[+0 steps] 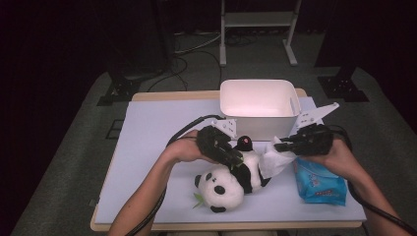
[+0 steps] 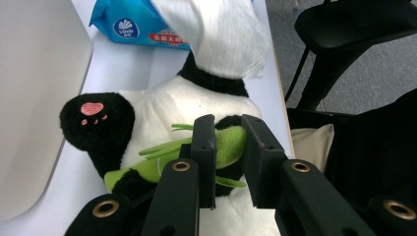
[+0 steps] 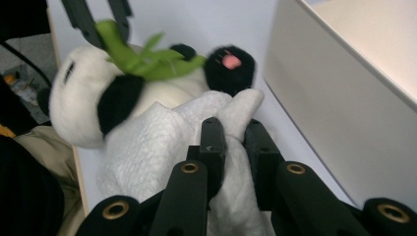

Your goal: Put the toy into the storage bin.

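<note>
A plush panda (image 1: 226, 183) lies on its back on the pale blue mat, a green bamboo sprig (image 2: 226, 142) across its chest. My left gripper (image 1: 236, 158) is shut on that bamboo sprig (image 3: 147, 61), seen between the jaws in the left gripper view. My right gripper (image 1: 281, 146) is shut on a white wet wipe (image 1: 274, 160); the wipe (image 3: 162, 147) hangs from the jaws and drapes against the panda's lower body (image 3: 88, 98). The panda's black foot with a pink pad (image 2: 93, 123) points toward the bin.
A white plastic bin (image 1: 259, 104) stands just behind the panda. A blue pack of wet wipes (image 1: 319, 183) lies at the right under my right hand. The mat (image 1: 147, 147) has free room at the left. A black chair (image 2: 354, 29) stands beside the table.
</note>
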The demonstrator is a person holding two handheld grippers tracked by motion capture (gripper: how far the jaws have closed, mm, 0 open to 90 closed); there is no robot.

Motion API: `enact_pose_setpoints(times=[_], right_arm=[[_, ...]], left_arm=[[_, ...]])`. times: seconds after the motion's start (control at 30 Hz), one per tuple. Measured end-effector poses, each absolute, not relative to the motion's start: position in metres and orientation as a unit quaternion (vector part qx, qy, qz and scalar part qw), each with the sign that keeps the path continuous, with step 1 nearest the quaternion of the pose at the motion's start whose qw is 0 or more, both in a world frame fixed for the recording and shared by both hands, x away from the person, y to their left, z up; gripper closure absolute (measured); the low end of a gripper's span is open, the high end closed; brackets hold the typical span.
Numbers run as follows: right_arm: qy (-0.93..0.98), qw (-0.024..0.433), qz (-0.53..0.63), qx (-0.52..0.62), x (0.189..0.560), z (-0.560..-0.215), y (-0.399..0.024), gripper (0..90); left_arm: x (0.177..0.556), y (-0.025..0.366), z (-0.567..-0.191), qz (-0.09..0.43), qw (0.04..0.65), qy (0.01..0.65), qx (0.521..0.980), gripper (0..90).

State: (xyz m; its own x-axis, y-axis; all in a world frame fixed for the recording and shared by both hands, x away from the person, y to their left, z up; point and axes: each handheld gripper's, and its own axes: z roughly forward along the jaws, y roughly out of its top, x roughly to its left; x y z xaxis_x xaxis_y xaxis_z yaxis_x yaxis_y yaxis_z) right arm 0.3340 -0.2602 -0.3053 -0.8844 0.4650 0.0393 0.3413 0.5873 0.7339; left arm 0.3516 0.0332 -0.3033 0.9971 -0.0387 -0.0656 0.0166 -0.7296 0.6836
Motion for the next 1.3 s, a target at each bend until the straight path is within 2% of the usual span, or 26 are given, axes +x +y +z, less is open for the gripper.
enact_pose_setpoints(times=[0.2,0.53,0.73,0.77,0.83,0.87,1.13,1.3], right_arm=[[0.873,0.096,0.384,0.284,0.333,-0.313,-0.307,79.8],[0.86,0.1,0.38,0.325,0.329,-0.326,-0.339,77.8],[0.86,0.09,0.363,0.346,0.33,-0.344,-0.352,69.7],[0.861,0.082,0.357,0.354,0.33,-0.349,-0.353,66.0],[0.862,0.083,0.354,0.353,0.33,-0.35,-0.353,65.7],[0.863,0.083,0.356,0.35,0.33,-0.35,-0.352,62.6],[0.866,0.083,0.366,0.331,0.331,-0.336,-0.343,58.2],[0.867,0.083,0.371,0.323,0.331,-0.331,-0.337,58.1]], left_arm=[[0.354,0.032,-0.302,-0.039,0.369,-0.008,0.929,76.6],[0.36,0.03,-0.296,-0.039,0.37,-0.008,0.928,76.6],[0.358,0.021,-0.307,-0.062,0.369,-0.014,0.927,76.0],[0.356,0.018,-0.307,-0.062,0.364,-0.014,0.929,72.4],[0.355,0.017,-0.307,-0.06,0.362,-0.015,0.93,70.7],[0.355,0.017,-0.307,-0.057,0.36,-0.013,0.931,68.1],[0.356,0.023,-0.303,-0.054,0.366,-0.003,0.929,55.7],[0.356,0.027,-0.301,-0.052,0.369,0.002,0.928,54.7]])
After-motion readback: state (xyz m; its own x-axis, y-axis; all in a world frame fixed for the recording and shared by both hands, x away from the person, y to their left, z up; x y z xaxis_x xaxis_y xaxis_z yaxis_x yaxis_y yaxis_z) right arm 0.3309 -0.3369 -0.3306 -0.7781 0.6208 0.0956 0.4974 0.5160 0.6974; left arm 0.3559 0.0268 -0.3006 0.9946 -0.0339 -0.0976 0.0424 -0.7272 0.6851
